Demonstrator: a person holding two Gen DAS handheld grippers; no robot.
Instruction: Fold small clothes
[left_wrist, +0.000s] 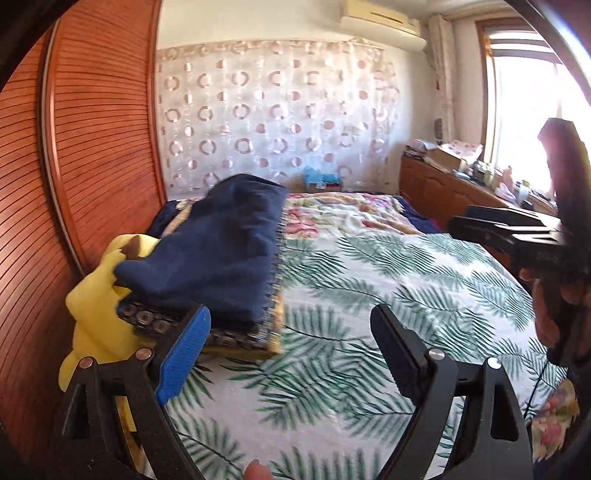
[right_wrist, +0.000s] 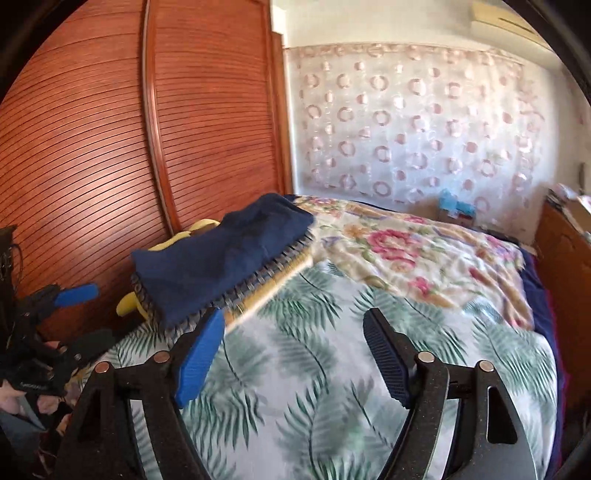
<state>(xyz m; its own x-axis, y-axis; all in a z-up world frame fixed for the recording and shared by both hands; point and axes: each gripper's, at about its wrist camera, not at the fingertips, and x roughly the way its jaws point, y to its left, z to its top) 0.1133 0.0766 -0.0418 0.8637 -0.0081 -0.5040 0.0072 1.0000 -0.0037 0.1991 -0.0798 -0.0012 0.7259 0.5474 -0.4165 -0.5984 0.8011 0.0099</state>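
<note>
A folded navy garment (left_wrist: 221, 251) tops a stack at the left edge of the bed, over a folded patterned fabric (left_wrist: 236, 336). A crumpled yellow garment (left_wrist: 96, 314) lies beside the stack, against the wardrobe. My left gripper (left_wrist: 290, 317) is open and empty above the palm-leaf sheet (left_wrist: 388, 280), its blue pad just at the stack's near corner. In the right wrist view my right gripper (right_wrist: 295, 317) is also open and empty, right of the navy garment (right_wrist: 221, 258), with the left gripper (right_wrist: 83, 317) at the far left.
Slatted wooden wardrobe doors (left_wrist: 92, 129) run close along the bed's left side. A floral blanket (right_wrist: 406, 251) covers the far half of the bed. A cluttered wooden dresser (left_wrist: 443, 184) stands at the right under a window. A blue box (left_wrist: 321, 179) sits by the curtained wall.
</note>
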